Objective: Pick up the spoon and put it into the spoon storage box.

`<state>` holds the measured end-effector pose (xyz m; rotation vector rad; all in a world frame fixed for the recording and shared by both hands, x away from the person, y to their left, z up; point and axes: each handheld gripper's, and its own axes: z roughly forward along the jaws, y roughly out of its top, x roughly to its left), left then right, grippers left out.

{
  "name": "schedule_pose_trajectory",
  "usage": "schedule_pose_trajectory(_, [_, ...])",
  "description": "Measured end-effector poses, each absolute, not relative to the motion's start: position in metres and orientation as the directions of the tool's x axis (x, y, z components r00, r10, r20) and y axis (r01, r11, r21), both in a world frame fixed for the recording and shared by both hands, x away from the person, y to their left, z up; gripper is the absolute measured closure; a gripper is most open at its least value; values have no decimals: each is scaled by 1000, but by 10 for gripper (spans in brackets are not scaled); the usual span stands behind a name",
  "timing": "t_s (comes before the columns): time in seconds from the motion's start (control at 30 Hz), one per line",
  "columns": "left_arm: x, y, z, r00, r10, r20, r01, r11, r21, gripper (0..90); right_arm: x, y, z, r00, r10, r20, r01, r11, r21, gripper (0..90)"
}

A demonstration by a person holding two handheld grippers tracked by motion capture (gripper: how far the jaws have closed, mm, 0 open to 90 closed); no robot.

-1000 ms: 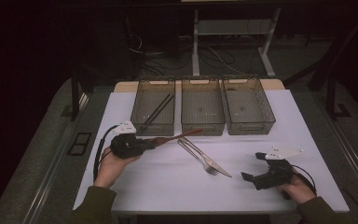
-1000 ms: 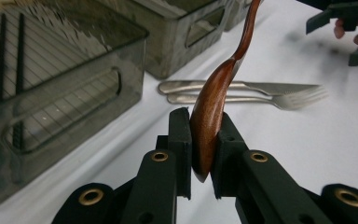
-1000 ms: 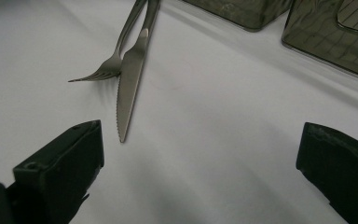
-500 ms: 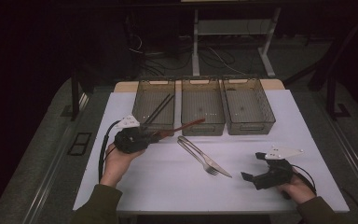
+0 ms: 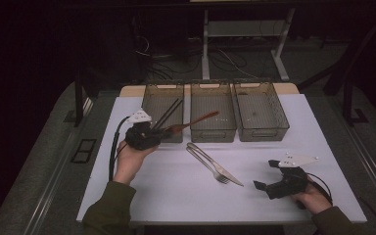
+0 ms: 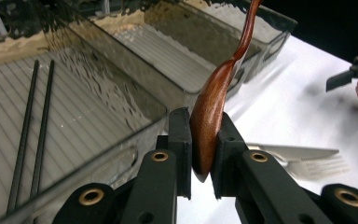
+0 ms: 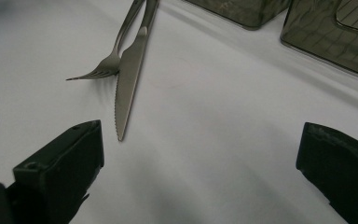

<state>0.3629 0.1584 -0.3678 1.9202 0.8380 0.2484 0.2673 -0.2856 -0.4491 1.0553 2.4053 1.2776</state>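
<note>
The left gripper (image 5: 149, 135) has its jaws clamped on the bowl end of a wooden spoon (image 6: 213, 107), whose handle sticks out ahead of them over the middle bin (image 5: 213, 113). Held so near one end, the spoon could pivot or slip and land outside the bin. The right gripper (image 5: 273, 186) rests with jaws apart, the knife (image 7: 131, 74) and fork (image 7: 103, 66) just ahead of them on the surface (image 5: 186, 191).
</note>
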Motion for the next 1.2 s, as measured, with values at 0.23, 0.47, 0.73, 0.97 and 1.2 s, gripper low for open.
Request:
schedule_pose_trajectory(0.23, [380,143,-360,723,671,-162,443,-271,854,792,267,-286,-449,-721,680,136,490,360,794,2])
schedule_pose_trajectory(0.47, [398,122,-353,712,690,-128,436,-292,851,792,267,-286,-449,-720,681,133,487,360,796,2])
schedule_pose_trajectory(0.73, [418,102,-356,668,737,-105,456,-293,840,792,267,-286,-448,-722,678,138,488,357,797,2])
schedule_pose_trajectory(0.97, [438,83,-364,643,761,-86,474,-307,825,791,267,-287,-448,-723,677,140,488,356,797,2])
schedule_pose_trajectory(1.2, [452,65,-372,613,789,-46,491,-334,805,791,267,-287,-448,-724,675,143,486,353,799,2])
